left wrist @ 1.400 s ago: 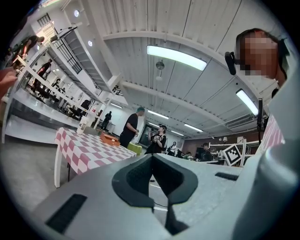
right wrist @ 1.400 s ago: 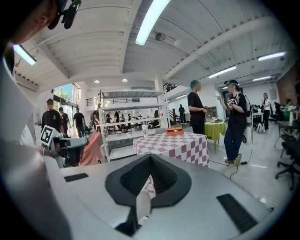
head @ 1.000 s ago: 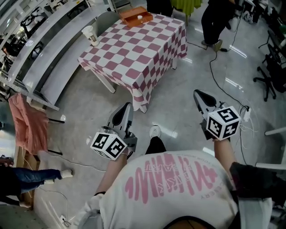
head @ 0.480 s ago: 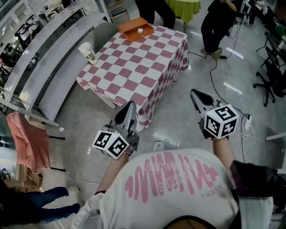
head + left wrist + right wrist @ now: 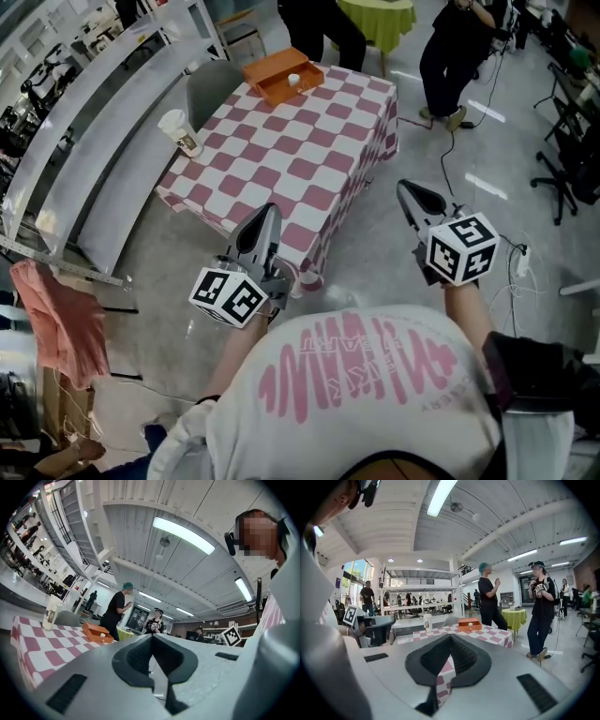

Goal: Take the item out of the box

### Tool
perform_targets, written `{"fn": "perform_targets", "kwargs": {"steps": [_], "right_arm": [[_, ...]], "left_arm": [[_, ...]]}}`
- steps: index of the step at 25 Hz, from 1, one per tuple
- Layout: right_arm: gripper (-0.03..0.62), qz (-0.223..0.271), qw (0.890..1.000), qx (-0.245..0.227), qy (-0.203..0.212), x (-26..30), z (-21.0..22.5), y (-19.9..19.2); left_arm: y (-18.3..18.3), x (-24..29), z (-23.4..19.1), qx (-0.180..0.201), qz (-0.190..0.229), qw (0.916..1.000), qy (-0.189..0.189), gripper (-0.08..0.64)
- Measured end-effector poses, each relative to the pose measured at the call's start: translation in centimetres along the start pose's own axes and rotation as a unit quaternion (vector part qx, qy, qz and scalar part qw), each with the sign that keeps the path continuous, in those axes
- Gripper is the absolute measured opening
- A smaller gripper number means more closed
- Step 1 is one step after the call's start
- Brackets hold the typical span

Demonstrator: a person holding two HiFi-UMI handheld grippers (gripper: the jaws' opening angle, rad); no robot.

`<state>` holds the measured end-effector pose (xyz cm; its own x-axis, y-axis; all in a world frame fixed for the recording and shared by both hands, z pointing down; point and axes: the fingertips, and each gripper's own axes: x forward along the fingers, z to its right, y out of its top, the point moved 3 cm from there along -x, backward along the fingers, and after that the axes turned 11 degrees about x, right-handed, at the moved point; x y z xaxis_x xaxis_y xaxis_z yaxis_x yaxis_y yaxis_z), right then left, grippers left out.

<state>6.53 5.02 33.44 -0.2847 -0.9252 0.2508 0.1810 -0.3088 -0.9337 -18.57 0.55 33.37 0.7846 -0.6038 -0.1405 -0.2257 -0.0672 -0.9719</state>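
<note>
Well, small white item (image 5: 293, 80) inside orange box (image 5: 270, 72).

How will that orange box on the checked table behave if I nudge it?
The orange box looks shallow, open-topped, thin-walled: probably light, likely to slide on the checked cloth. Its low, wide shape should resist tipping.

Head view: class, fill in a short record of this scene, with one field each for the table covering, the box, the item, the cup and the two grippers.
covering: red-and-white checked tablecloth
box: open orange box, at the far end of the tablecloth
item: small white object, inside the box
cup: white paper cup, upright at the tablecloth's left edge
left gripper: shut, empty, far short of the box
right gripper: shut, empty, over the floor to the right of the tablecloth
</note>
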Motion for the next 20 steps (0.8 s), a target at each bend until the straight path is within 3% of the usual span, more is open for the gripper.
{"fn": "perform_targets", "kwargs": {"steps": [8,20], "right_arm": [[0.005,-0.008,0.999,0.043,-0.002,3.3,2.0,-0.6],[0.005,-0.034,0.998,0.046,0.013,7.6,4.0,-0.9]], "left_arm": [[-1.8,2.1,-2.2,-0.015,-0.018,0.9997,-0.007,0.008],[-2.7,5.3,-4.0,-0.012,-0.032,0.9994,-0.008,0.008]]}}
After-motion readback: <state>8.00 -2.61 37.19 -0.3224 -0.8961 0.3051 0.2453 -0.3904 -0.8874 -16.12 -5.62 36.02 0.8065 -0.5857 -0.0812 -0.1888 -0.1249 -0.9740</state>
